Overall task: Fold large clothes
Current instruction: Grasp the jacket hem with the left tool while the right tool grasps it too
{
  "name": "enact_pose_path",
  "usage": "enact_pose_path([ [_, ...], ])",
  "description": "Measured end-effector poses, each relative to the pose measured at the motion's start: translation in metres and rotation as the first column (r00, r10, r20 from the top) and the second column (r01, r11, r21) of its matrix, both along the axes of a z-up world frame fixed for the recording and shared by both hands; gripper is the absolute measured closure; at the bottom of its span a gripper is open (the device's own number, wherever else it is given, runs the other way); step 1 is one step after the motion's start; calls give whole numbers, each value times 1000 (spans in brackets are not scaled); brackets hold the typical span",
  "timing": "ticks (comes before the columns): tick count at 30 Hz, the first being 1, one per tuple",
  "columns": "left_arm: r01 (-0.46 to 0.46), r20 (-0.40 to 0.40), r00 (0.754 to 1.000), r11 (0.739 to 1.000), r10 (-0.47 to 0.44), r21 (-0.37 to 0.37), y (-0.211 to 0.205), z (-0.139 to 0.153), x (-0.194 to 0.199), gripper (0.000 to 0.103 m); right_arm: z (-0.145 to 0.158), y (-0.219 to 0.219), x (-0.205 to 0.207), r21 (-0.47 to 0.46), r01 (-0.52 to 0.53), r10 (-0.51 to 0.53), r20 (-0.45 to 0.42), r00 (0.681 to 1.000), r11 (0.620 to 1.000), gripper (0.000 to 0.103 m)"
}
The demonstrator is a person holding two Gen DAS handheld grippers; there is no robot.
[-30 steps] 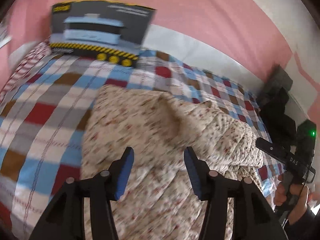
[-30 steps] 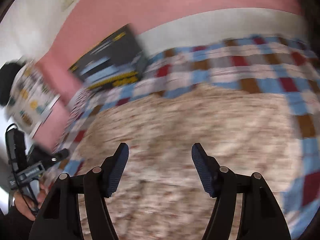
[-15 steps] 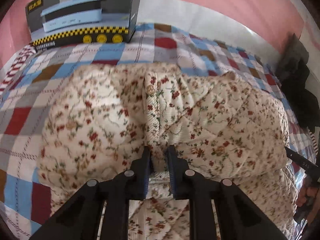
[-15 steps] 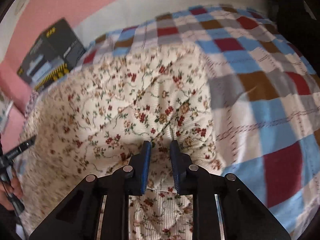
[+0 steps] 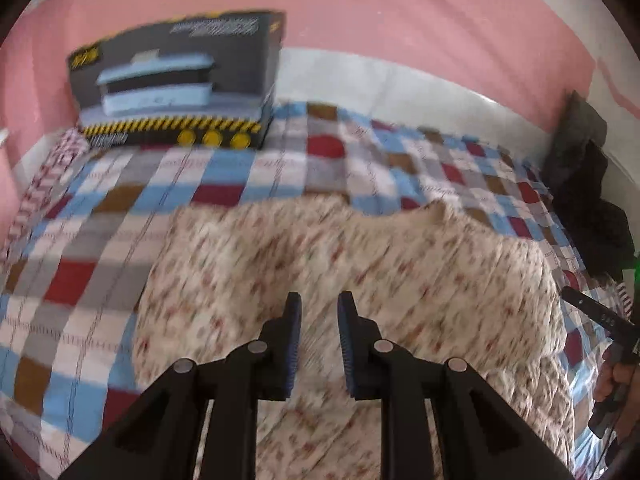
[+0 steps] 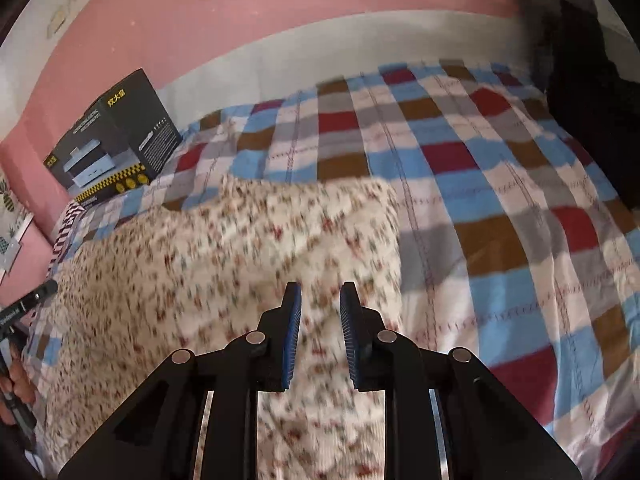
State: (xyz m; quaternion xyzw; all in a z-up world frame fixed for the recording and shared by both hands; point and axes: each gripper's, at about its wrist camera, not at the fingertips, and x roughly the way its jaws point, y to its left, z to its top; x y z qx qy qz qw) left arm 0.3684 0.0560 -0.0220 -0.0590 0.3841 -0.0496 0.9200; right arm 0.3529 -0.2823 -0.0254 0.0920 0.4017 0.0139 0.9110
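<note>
A cream quilted garment with small red flowers point(image 5: 360, 272) lies folded over on a checked bedspread point(image 5: 120, 208); it also shows in the right wrist view point(image 6: 224, 256). My left gripper point(image 5: 319, 312) hangs above its near part, jaws a narrow gap apart, nothing between them. My right gripper point(image 6: 320, 304) hangs above the garment's right part, jaws likewise slightly apart and empty. The right gripper's body shows at the right edge of the left wrist view point(image 5: 600, 316). Both views are motion-blurred.
A dark appliance box point(image 5: 180, 84) stands at the bed's far left against the pink wall point(image 5: 400, 20); it also shows in the right wrist view point(image 6: 116, 140). Dark clothes point(image 5: 584, 184) are piled at the far right of the bed.
Both grippers were shut on folds of the garment half a second ago. They have let go, opened slightly and lifted back. The garment now lies flat on the bed.
</note>
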Motion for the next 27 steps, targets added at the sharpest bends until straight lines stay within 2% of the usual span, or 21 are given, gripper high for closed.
enact_pose_path([
  [2, 30, 21, 999, 999, -31, 40, -17, 2, 17, 82, 1, 10, 16, -13, -15, 15, 2, 1000, 1000, 82],
  [4, 40, 1, 999, 998, -40, 50, -28, -8, 38, 82, 2, 22, 26, -18, -42, 42, 8, 999, 999, 82],
  [8, 20, -106, 994, 997, -12, 73, -36, -53, 69, 82, -6, 58, 46, -21, -118, 118, 6, 993, 993, 82],
  [11, 40, -82, 996, 992, -30, 122, -41, -72, 67, 82, -29, 86, 60, -54, -185, 182, -59, 982, 981, 82],
  [13, 50, -60, 997, 986, -42, 157, -45, -74, 63, 82, -51, 92, 69, -96, -188, 175, -125, 977, 978, 82],
  [16, 54, -68, 997, 988, -45, 144, -43, -75, 66, 82, -61, 81, 72, -10, -161, 159, -123, 980, 987, 82],
  [19, 55, -83, 996, 990, -44, 134, -40, -65, 64, 82, -44, 69, 62, 23, -132, 134, -120, 984, 991, 82],
  [23, 45, -52, 998, 993, -39, 107, -24, -43, 33, 82, -12, 48, 20, -8, -96, 96, -27, 995, 995, 82],
  [27, 4, -23, 1000, 997, -2, 80, 2, -35, 0, 82, -11, 19, -13, -39, -37, 36, -29, 999, 999, 82],
])
